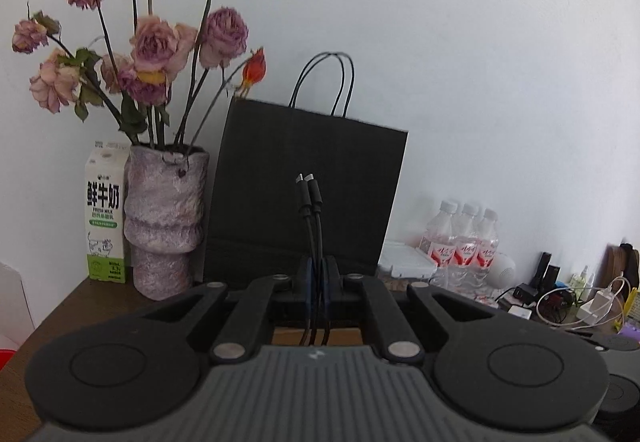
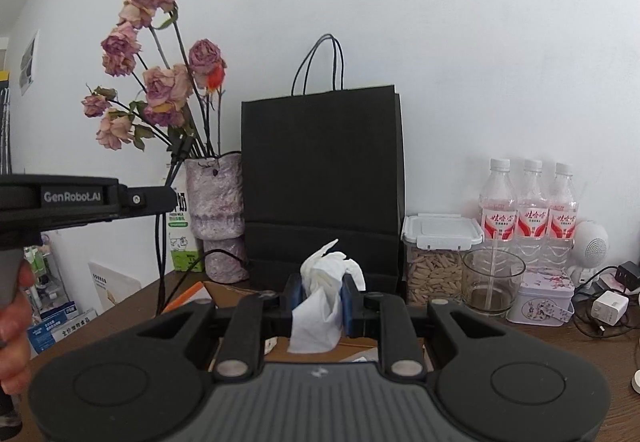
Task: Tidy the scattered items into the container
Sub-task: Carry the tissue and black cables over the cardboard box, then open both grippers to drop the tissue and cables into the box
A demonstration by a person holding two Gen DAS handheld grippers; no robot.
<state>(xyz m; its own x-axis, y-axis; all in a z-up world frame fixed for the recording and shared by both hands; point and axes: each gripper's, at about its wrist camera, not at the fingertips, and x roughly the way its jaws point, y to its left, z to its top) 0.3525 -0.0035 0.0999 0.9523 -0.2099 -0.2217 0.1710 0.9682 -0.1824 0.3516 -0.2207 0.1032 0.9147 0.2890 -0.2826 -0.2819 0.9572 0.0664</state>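
The black paper bag (image 2: 322, 177) hides the wall behind it, and its foot is masked by the right gripper (image 2: 323, 294) and crumpled tissue (image 2: 326, 282). The milk carton (image 2: 181, 238) shows only a sliver behind the vase (image 2: 216, 213). The person's hand (image 2: 14, 326) is cut off at the frame's left edge.

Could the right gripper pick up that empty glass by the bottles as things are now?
Probably not yet. The right gripper has its jaws shut on a crumpled tissue, so it has no free grip. The glass itself stands unblocked on the table, off to the right; the tissue would have to go first.
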